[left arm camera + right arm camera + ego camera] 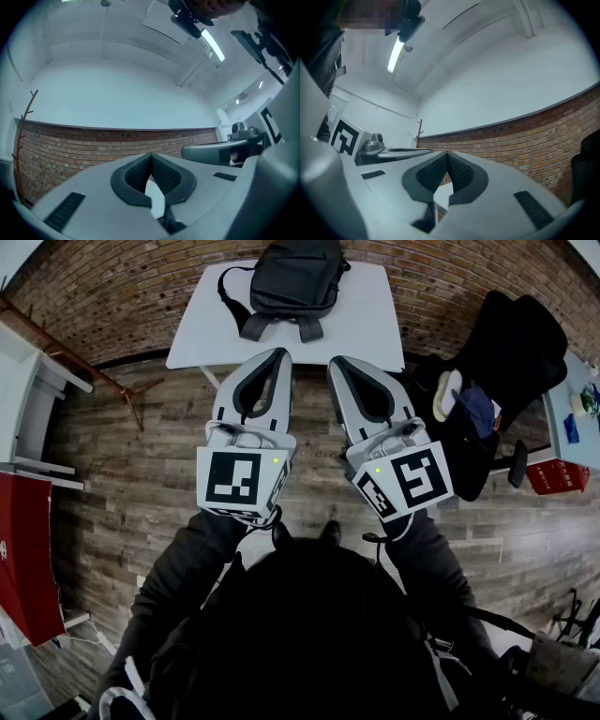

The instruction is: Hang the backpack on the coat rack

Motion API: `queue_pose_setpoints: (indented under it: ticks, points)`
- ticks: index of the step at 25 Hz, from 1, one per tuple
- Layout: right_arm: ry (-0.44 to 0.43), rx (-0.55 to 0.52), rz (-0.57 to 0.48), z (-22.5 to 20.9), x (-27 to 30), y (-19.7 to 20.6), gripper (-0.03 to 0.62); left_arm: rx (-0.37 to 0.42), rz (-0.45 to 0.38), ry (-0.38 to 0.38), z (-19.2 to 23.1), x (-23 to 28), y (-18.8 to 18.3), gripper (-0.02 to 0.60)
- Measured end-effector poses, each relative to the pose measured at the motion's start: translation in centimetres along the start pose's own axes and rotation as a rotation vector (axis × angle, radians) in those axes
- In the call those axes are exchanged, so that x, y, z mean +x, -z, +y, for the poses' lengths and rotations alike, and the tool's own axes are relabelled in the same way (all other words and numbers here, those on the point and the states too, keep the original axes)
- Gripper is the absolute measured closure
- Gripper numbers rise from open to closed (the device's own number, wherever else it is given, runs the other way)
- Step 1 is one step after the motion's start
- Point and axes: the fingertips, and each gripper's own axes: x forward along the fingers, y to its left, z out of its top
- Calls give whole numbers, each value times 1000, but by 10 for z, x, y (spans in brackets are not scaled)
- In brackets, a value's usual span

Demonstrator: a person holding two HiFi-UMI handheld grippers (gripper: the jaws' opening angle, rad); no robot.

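Black backpack [292, 277] lies on the table [202, 329] beyond left claw [277, 353] and right claw [338, 362], both closed, empty.

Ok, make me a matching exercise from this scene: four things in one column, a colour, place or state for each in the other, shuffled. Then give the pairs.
Column one:
1. backpack
2. coat rack
3. left tongs
4. table

Column two:
A. shut, with nothing held
B. white
C. lying on the tabletop, straps toward the person
D. thin, brown and branched

Pairs: 1-C, 2-D, 3-A, 4-B
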Motion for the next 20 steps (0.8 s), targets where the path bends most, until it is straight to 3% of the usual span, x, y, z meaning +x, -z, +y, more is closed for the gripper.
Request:
queue_pose_setpoints:
  ticks: [13,20]
  points:
    - [-18,17,-12,-22,-27,2,586,20,31,-20,-35,7,6,572]
    - [-124,141,-22,-35,-41,14,583,13,82,-67,-54,8,27,572]
